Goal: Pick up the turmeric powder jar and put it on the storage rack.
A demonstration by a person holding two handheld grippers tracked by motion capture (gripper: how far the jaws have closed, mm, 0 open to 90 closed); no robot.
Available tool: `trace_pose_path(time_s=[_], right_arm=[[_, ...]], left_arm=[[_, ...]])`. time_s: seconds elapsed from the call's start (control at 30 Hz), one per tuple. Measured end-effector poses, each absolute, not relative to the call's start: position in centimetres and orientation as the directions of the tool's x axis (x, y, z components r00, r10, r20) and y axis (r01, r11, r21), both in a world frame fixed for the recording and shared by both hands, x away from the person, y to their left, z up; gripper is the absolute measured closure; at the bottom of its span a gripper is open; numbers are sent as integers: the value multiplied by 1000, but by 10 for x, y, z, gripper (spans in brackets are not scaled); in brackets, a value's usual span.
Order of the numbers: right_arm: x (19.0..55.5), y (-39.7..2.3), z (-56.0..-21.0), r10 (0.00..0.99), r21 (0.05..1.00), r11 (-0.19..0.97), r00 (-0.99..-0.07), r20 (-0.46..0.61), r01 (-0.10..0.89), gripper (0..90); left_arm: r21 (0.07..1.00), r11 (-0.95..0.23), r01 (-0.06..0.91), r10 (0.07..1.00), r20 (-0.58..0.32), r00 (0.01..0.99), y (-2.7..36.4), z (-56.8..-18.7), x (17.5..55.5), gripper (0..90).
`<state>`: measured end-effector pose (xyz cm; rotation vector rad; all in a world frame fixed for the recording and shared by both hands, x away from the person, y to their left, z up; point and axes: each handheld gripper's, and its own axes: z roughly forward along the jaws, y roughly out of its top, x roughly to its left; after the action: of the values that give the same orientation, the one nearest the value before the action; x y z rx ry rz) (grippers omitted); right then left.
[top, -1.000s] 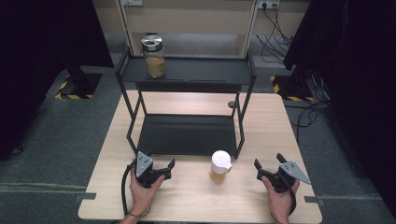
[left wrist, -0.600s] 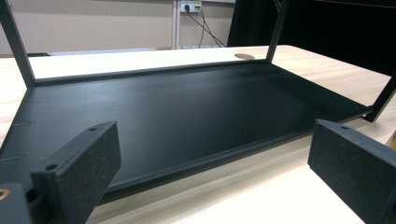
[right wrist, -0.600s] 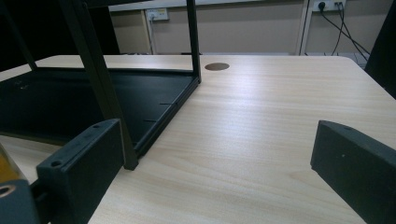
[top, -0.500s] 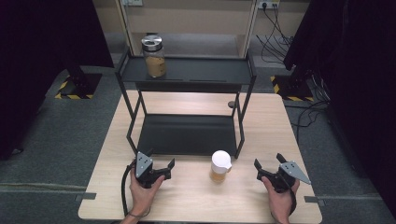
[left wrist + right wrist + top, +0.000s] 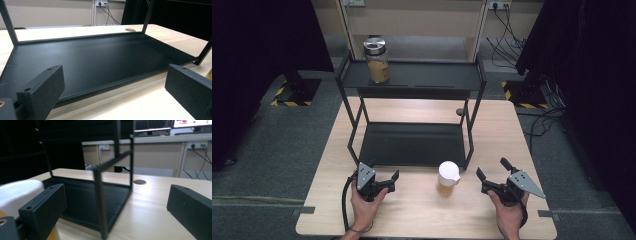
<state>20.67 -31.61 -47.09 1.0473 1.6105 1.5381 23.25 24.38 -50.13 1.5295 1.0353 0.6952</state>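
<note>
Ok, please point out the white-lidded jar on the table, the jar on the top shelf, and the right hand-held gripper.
White-lidded jar (image 5: 448,173): high view, on its white lid.
Jar on the top shelf (image 5: 377,65): high view, on its glass body.
Right hand-held gripper (image 5: 492,168): high view, midway between its open fingertips.

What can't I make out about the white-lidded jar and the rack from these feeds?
- White-lidded jar: in the right gripper view, that gripper's own jaw covers it.
- Left gripper view: the frame edge crops the jar to a sliver.
- Jar on the rack's top shelf: too small to identify its contents.
</note>
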Motion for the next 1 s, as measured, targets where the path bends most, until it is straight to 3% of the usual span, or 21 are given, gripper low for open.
trace_pose_path(time_s=[0.37,0.9,1.0], right_arm=[[213,-285,-459,805,999,2,-593,28,51,26],[231,-244,-467,765,996,45,-644,18,81,36],[232,-243,-471,759,994,60,-651,11,88,77]], left_arm=[[971,-9,241,890,-103,445,244,-501,232,20],[970,-13,243,889,-100,447,244,-501,233,20],[969,-16,245,889,-99,448,244,-500,233,20]])
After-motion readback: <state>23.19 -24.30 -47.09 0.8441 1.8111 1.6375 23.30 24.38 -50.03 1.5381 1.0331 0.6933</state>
